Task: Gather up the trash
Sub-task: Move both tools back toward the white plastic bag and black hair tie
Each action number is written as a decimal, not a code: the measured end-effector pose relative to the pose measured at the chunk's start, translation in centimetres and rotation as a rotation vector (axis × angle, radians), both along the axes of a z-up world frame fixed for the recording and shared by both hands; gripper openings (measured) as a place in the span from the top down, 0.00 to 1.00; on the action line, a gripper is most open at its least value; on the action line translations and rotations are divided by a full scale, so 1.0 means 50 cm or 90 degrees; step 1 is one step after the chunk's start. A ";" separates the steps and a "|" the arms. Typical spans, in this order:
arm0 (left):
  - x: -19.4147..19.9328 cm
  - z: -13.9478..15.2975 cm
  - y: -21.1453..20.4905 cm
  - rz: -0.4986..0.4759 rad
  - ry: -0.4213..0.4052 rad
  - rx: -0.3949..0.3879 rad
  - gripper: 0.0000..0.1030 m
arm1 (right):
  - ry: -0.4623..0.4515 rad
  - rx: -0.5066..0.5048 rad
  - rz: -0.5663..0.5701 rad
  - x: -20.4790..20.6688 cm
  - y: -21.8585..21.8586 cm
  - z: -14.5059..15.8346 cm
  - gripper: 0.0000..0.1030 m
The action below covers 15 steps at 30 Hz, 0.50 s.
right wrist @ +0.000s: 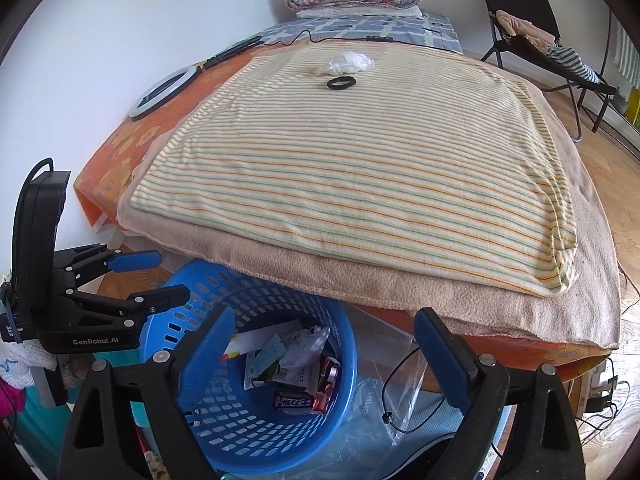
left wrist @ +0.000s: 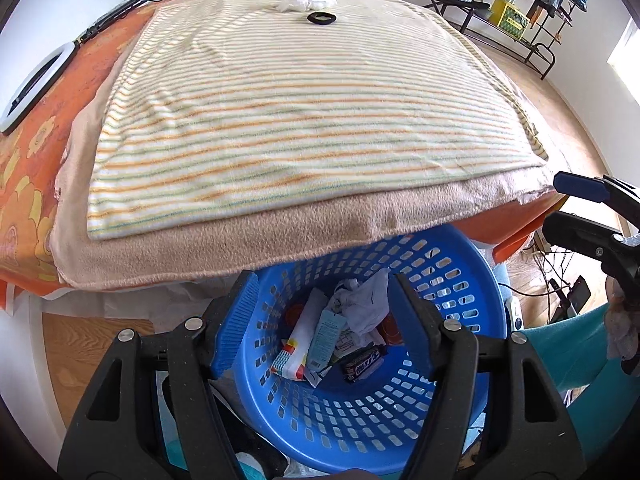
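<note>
Blue perforated basket (left wrist: 452, 280) on floor below me, upright, tucked partly under bed edge. Inside: crumpled white paper (left wrist: 366, 300), flat white packet with striped end (left wrist: 296, 344), pale teal card (left wrist: 328, 336), dark candy bar wrapper (left wrist: 364, 362), all piled loosely at bottom. Still on striped blanket (right wrist: 360, 168), far end: crumpled white plastic wad (right wrist: 350, 62), black ring (right wrist: 341, 82) just beside it.

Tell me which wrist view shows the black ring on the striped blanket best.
The right wrist view: the black ring lies nearer the picture's middle, larger, its open centre plain, just in front of the crumpled white wad. The left wrist view shows the same ring smaller and flatter, close to the top edge.
</note>
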<state>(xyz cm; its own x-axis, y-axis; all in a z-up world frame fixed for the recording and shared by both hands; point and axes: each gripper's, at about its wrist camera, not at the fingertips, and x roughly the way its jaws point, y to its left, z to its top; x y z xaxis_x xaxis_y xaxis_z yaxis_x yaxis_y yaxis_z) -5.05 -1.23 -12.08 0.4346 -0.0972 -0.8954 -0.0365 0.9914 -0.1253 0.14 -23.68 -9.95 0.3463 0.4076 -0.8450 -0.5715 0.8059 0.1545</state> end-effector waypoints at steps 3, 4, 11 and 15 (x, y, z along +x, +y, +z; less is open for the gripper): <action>0.028 0.028 0.010 -0.006 -0.015 0.010 0.33 | -0.002 0.015 -0.012 0.023 -0.002 0.017 0.10; 0.039 0.038 0.014 -0.006 -0.021 0.011 0.33 | -0.003 0.020 -0.015 0.031 -0.002 0.021 0.10; 0.124 0.094 0.046 0.002 -0.059 0.010 0.33 | -0.021 0.033 -0.023 0.092 0.006 0.055 0.10; 0.187 0.114 0.064 0.010 -0.075 0.000 0.33 | -0.047 0.023 -0.021 0.133 0.019 0.069 0.10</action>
